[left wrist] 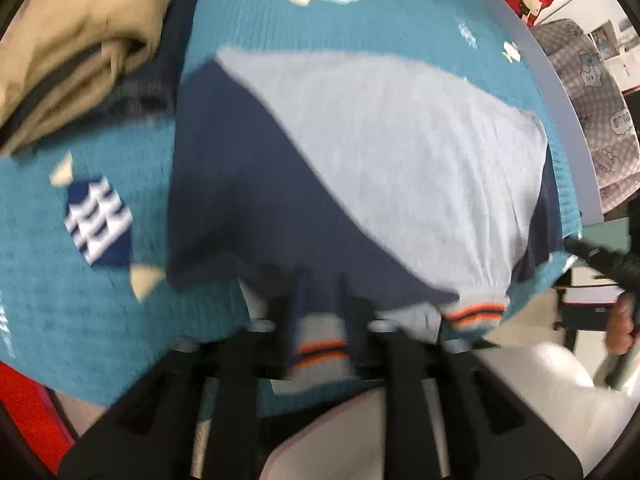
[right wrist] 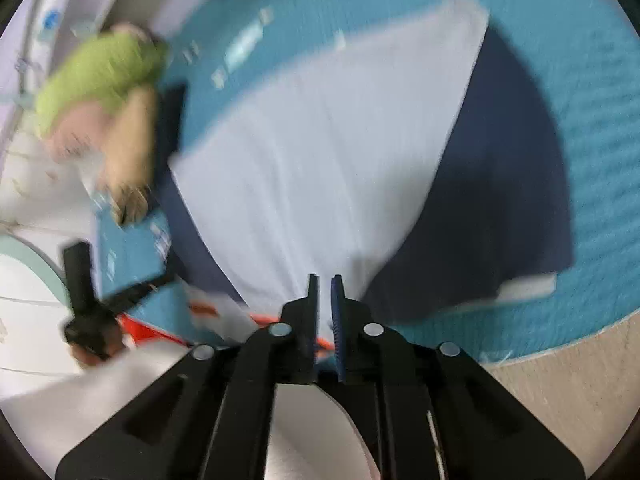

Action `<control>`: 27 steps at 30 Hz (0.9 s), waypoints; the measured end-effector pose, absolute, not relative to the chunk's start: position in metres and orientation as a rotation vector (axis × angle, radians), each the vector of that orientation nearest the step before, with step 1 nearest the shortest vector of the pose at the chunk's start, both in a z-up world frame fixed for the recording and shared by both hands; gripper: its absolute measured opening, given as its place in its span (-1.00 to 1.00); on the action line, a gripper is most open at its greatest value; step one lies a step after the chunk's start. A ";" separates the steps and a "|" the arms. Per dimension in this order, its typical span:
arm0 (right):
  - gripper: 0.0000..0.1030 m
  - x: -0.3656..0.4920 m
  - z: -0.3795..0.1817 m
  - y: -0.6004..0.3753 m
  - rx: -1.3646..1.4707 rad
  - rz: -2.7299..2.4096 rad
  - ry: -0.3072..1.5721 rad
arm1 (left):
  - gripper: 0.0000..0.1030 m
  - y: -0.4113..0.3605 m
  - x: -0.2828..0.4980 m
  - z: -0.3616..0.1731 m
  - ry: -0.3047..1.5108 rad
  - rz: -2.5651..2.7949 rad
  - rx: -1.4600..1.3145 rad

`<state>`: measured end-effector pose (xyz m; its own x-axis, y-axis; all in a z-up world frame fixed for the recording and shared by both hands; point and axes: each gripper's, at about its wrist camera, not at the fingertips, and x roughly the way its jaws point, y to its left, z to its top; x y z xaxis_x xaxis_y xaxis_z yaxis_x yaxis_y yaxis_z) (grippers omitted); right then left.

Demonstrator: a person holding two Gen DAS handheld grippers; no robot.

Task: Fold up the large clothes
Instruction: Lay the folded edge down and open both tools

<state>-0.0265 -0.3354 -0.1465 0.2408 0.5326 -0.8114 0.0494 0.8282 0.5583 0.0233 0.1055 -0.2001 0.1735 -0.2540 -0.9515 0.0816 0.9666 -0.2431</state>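
With both the left gripper (left wrist: 320,320) and right gripper (right wrist: 325,312) clenched on the grey-and-navy sweater's (left wrist: 360,140) near hem, an uneven pull risks skewing the fold across the teal cloth (left wrist: 100,280).

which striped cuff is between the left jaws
The cuff low in the middle of the left wrist view, sitting between the left jaws. The other cuff lies free to its right on the teal cloth.

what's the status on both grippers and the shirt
Left gripper shut on striped cuff. Right gripper shut on grey and navy shirt at near edge. Shirt flat on teal blanket. Folded clothes far left, apart.
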 end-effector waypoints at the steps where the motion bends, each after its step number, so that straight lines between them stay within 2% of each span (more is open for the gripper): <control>1: 0.09 -0.024 -0.139 -0.347 0.519 0.292 1.264 | -0.01 0.102 0.024 -0.197 1.356 -0.233 -0.146; 2: 0.31 -0.023 -0.134 -0.356 0.496 0.212 1.232 | 0.12 0.111 0.032 -0.197 1.342 -0.229 -0.145; 3: 0.45 -0.024 -0.130 -0.368 0.487 0.176 1.212 | 0.18 0.109 0.034 -0.194 1.329 -0.222 -0.142; 4: 0.45 -0.024 -0.131 -0.383 0.488 0.154 1.204 | 0.34 0.108 0.036 -0.191 1.316 -0.215 -0.144; 5: 0.46 -0.021 -0.135 -0.391 0.500 0.146 1.215 | 0.41 0.120 0.042 -0.188 1.304 -0.205 -0.147; 8: 0.46 -0.013 -0.159 -0.416 0.522 0.044 1.298 | 0.50 0.110 0.052 -0.182 1.273 -0.163 -0.139; 14: 0.49 -0.020 -0.217 -0.432 0.748 0.169 1.397 | 0.52 0.108 0.061 -0.171 1.249 -0.101 -0.121; 17: 0.54 -0.029 -0.216 -0.445 0.789 0.218 1.342 | 0.52 0.105 0.061 -0.170 1.244 -0.083 -0.097; 21: 0.54 -0.048 -0.225 -0.454 1.013 0.371 1.349 | 0.52 0.100 0.063 -0.171 1.251 -0.085 -0.084; 23: 0.55 -0.053 -0.225 -0.446 0.989 0.369 1.339 | 0.52 0.098 0.063 -0.171 1.251 -0.086 -0.073; 26: 0.70 -0.053 -0.229 -0.425 1.033 0.489 1.357 | 0.52 0.096 0.063 -0.170 1.248 -0.099 -0.068; 27: 0.81 -0.048 -0.238 -0.406 1.066 0.532 1.392 | 0.52 0.095 0.063 -0.170 1.247 -0.105 -0.068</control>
<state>-0.0483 -0.4062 -0.2379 0.1675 0.8366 -0.5215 0.2760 0.4680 0.8395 0.0628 0.0954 -0.1697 0.3143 -0.1163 -0.9422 0.0424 0.9932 -0.1085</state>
